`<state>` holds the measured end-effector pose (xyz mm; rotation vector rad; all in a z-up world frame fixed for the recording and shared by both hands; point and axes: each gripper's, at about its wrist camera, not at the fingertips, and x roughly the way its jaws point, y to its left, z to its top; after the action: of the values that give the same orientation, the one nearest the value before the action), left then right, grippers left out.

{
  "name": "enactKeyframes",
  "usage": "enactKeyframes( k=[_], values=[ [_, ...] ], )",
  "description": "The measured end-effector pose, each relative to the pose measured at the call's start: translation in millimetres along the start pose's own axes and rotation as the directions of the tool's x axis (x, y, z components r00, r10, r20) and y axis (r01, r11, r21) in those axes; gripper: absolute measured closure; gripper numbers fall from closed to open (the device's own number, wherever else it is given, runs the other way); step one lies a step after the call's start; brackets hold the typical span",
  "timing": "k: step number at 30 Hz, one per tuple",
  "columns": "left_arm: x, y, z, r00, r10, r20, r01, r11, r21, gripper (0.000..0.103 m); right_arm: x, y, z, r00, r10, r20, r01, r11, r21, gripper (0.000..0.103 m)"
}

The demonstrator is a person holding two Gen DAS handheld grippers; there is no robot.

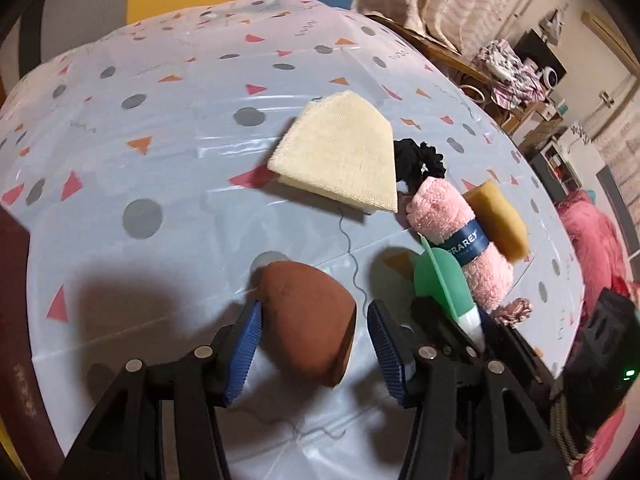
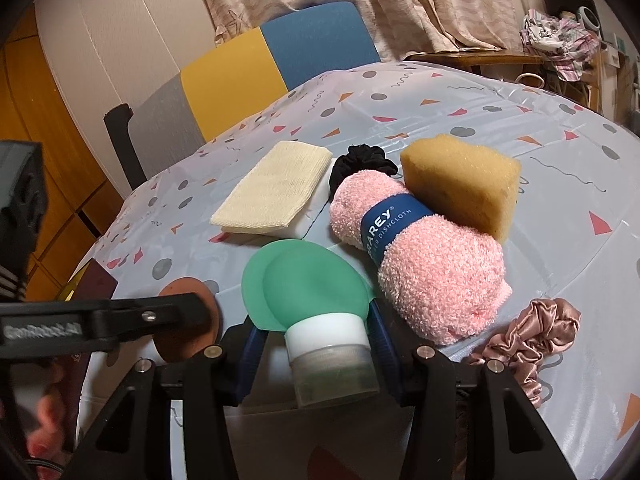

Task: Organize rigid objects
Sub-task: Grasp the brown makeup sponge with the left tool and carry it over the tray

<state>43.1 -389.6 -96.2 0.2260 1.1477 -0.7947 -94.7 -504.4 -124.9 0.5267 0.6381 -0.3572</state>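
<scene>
I have 2 things in hand. My right gripper [image 2: 310, 354] is pinching a green silicone squeeze bottle with a white collar and clear cap [image 2: 316, 300] at the collar, its flat green body pointing out over the dotted, triangle-printed tablecloth [image 2: 540, 120]. My left gripper [image 1: 314, 344] straddles a brown teardrop-shaped sponge [image 1: 310, 320] — the left pad touches it, the right pad stands clear, so I count the jaws as spread, nothing pinched.

As I judge it, the sorting is only begun. Just beyond the bottle sit 5 soft items close together: a folded cream cloth [image 2: 272, 188] far left, a black scrunchie [image 2: 360, 164], a rolled pink towel [image 2: 420, 260], a tan block sponge [image 2: 460, 184] and, near right, a rose satin scrunchie [image 2: 532, 332]. No bin shows.

Writing: the towel's blue band [image 2: 390, 226] reads "…RAREY" above "…R DISHCLOTH"; the other gripper's arm carries blurred lettering — unreadable.
</scene>
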Motion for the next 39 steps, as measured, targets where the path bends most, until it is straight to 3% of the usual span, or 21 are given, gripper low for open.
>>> enactKeyframes(
  k=[3,6,26,39],
  values=[
    [4.9,2.2,-3.7,1.0,0.014,0.014,-0.014,1.0,0.005,0.058,0.1,-0.6,0.0,1.0,0.003,0.001,-0.003,1.0,0.003,0.052],
    [-0.4,10.5,-9.0,0.999,-0.02,0.04,0.02,1.0,-0.012,0.061,0.1,-0.6,-0.2,1.0,0.001,0.002,-0.001,1.0,0.002,0.052],
    [-87.1,64.7,-56.4,0.982,0.012,0.189,0.01,0.994,-0.112,0.062,2.0,6.7,-0.8,0.999,-0.041,-0.004,0.041,0.999,-0.034,0.052],
    [-162.6,165.6,-101.3,0.953,0.148,0.264,-0.072,0.958,-0.278,0.062,3.3,10.6,-0.8,0.998,-0.068,-0.01,0.068,0.996,-0.059,0.051]
  ],
)
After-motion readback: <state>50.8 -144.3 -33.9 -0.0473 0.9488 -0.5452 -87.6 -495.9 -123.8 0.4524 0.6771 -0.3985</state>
